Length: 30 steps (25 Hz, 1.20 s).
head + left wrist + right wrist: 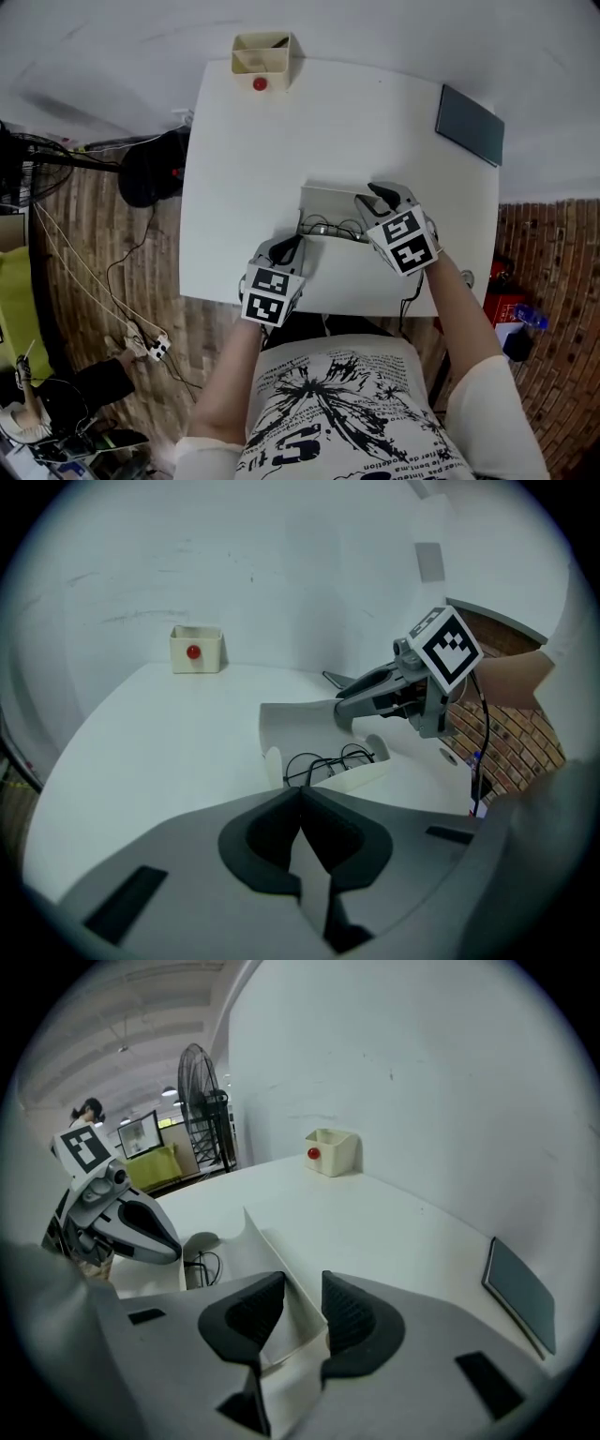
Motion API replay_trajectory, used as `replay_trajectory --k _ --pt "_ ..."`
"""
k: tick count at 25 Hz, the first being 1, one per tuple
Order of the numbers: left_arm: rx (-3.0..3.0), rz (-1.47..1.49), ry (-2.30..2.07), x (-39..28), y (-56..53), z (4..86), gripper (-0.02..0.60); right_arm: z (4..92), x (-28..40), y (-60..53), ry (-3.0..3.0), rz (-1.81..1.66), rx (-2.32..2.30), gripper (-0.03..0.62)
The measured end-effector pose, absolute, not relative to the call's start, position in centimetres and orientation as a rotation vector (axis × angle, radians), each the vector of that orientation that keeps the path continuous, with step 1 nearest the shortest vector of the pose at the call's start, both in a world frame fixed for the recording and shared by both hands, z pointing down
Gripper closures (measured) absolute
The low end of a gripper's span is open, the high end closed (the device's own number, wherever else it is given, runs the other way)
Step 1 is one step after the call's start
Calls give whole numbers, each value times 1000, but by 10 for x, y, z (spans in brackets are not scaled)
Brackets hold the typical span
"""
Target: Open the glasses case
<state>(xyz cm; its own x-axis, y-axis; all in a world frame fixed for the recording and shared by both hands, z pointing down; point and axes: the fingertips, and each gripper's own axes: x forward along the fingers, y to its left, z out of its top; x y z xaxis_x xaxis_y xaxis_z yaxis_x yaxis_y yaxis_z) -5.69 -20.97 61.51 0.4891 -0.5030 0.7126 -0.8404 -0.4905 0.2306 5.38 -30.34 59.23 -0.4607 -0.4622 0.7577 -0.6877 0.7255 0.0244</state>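
Note:
A white glasses case (328, 201) lies open near the front edge of the white table (244, 159), its lid standing up. Thin black-rimmed glasses (328, 228) rest in its base (352, 775). My left gripper (292, 247) is shut on the front left wall of the base, and a white sliver shows between its pads (302, 855). My right gripper (371, 202) is at the lid's right end, jaws closed around the lid's edge (298, 1309). From the left gripper view the right gripper (343, 711) hovers over the lid. The glasses (328, 759) stay untouched.
A beige box (262, 58) with a red ball stands at the table's far edge. A dark grey pad (469, 124) lies at the far right corner. A floor fan (202, 1101) stands beyond the table, and cables (103, 281) trail on the floor to the left.

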Motion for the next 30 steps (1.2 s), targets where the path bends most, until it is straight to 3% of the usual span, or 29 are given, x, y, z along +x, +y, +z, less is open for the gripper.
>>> replay_trajectory --k 14,17,22,26,30 --pt "2142 754 -1109 -56 -217 612 568 611 62 -324 -2130 487 918 408" --pt "2147 778 -1107 -56 -214 613 568 611 68 -318 -2097 528 955 365" --pt "2172 738 -1175 -62 -227 594 568 578 77 -314 -2152 452 1035 349" --pt "2203 682 -1224 -65 -228 560 568 533 86 -300 -2207 414 1124 416" --pt "2287 603 -1276 -60 -240 516 568 482 98 -293 -2288 366 1236 562"
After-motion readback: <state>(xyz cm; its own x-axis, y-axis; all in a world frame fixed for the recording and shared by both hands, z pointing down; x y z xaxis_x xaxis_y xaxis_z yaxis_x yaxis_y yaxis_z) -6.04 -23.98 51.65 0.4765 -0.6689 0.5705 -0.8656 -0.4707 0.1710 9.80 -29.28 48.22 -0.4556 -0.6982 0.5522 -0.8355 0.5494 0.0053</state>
